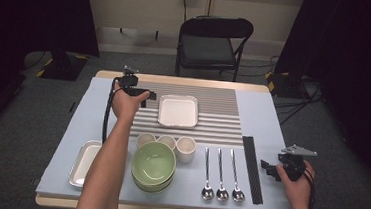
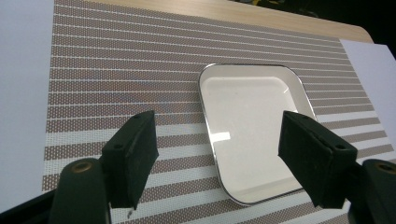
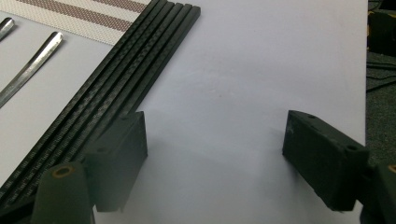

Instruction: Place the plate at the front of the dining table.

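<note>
So the table (image 1: pixel 269 103) has a pale sheet over it, and a striped placemat (image 1: pixel 217 117) sits on the far middle part. On that mat lies the white square tray (image 1: pixel 178 111), flat, toward the mat's left half. The left gripper (image 1: pixel 146 96) hangs just left of the tray, with its jaws wide apart and nothing pinched between them; in the left gripper view the tray (image 2: pixel 254 130) lies on the mat beyond the two pads, not touched by either.

Closer to the person: a metal tray (image 1: pixel 82 162) at the near left, a stack of green bowls (image 1: pixel 153 165), three small white cups (image 1: pixel 167 144) right behind them, then three spoons (image 1: pixel 222 175) side by side. Right of those is a bundle of black chopsticks (image 1: pixel 252 169). The right gripper (image 1: pixel 268 168) rests just right of the chopsticks, jaws spread, holding nothing.
</note>
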`<state>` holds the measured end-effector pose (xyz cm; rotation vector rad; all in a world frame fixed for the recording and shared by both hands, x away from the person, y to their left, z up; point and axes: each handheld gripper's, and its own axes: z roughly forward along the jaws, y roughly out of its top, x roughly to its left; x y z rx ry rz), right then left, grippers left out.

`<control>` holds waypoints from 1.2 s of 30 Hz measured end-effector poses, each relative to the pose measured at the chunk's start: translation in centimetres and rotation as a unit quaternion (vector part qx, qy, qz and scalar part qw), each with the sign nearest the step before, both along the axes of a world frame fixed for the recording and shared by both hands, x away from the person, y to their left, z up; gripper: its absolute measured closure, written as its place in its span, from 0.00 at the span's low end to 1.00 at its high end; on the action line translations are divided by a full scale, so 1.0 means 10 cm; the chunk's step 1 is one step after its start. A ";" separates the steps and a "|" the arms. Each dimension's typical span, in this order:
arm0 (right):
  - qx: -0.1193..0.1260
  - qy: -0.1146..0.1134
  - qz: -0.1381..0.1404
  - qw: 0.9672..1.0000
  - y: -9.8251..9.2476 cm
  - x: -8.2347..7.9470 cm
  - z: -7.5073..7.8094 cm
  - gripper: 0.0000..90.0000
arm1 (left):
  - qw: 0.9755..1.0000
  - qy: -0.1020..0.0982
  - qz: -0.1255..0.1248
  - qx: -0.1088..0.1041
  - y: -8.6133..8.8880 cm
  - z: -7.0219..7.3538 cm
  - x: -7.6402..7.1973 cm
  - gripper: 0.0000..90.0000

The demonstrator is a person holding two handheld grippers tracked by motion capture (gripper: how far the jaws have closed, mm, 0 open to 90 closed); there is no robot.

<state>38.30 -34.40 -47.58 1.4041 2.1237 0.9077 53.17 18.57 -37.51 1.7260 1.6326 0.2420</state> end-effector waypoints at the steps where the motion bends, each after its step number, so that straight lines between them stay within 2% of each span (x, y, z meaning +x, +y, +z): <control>1: 0.000 0.000 0.000 1.000 0.00 0.00 0.00 0.23 | 1.000 -0.001 -0.002 -0.002 0.00 0.00 0.00 0.31; 10: 0.000 0.000 0.000 1.000 0.00 0.00 0.00 0.23 | 1.000 0.002 -0.006 -0.022 0.04 0.05 -0.04 0.27; 17: 0.000 0.000 0.000 1.000 0.00 0.00 0.00 0.23 | 1.000 0.001 -0.018 -0.016 0.05 0.06 -0.07 0.26; 20: -0.001 -0.001 0.000 1.000 0.00 0.00 0.00 0.23 | 0.999 0.001 -0.021 -0.026 0.06 0.07 -0.08 0.26; 23: -0.001 -0.001 0.000 1.000 0.00 0.00 0.00 0.23 | 0.999 -0.006 -0.021 -0.023 0.07 0.07 -0.09 0.26; 32: -0.002 -0.002 0.000 1.000 0.00 0.00 0.00 0.23 | 0.999 -0.002 -0.029 -0.012 0.10 0.09 -0.13 0.27; 36: -0.002 -0.002 0.001 1.000 0.00 0.00 0.00 0.23 | 0.999 -0.007 -0.034 -0.027 0.13 0.08 -0.15 0.26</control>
